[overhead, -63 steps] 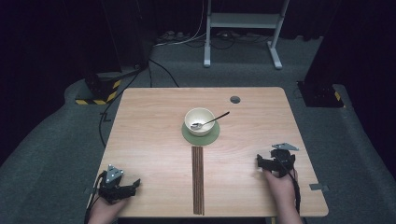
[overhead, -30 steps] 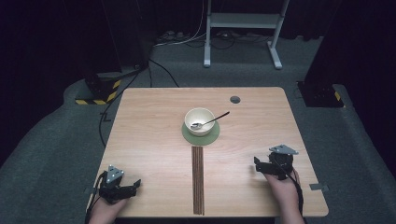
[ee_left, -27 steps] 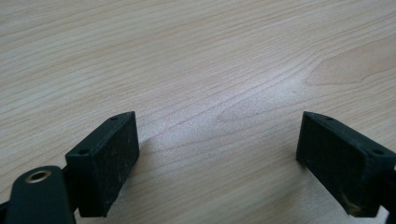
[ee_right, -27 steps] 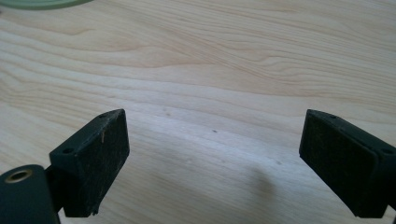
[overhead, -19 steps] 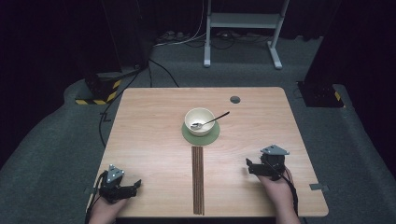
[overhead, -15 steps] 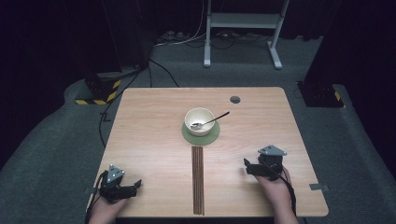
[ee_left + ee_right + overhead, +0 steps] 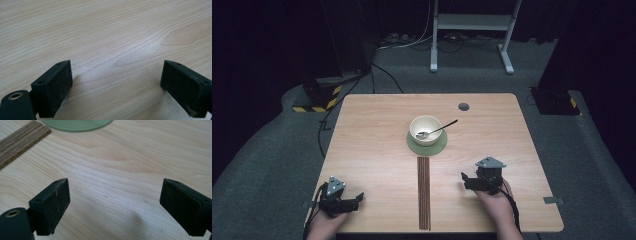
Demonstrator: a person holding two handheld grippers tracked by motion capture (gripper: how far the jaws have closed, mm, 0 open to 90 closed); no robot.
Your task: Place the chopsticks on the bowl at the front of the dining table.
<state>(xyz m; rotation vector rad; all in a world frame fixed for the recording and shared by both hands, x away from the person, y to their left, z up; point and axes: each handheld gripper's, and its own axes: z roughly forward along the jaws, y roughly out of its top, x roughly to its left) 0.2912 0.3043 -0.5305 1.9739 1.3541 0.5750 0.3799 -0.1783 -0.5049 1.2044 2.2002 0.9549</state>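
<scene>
Pale wood grain covers the surface, which stands in a dark room with a grey floor. At the lower left of the high view the left gripper rests where it was two seconds ago, its fingers spread wide over bare wood, holding nothing. At the lower right the right gripper has shifted left and toward the middle over the last two seconds, and now sits nearer the dark strip that runs up the centre. Its fingers are released too, with bare wood between them. In the right gripper view the strip and the edge of the green mat lie at the top of the frame, so it seems aimed that way. Farther up, at mid-frame, the bowl sits on the mat, and the spoon lies in it with its handle pointing upper right. The reach looks barely begun: the bowl is well apart from the right gripper.
</scene>
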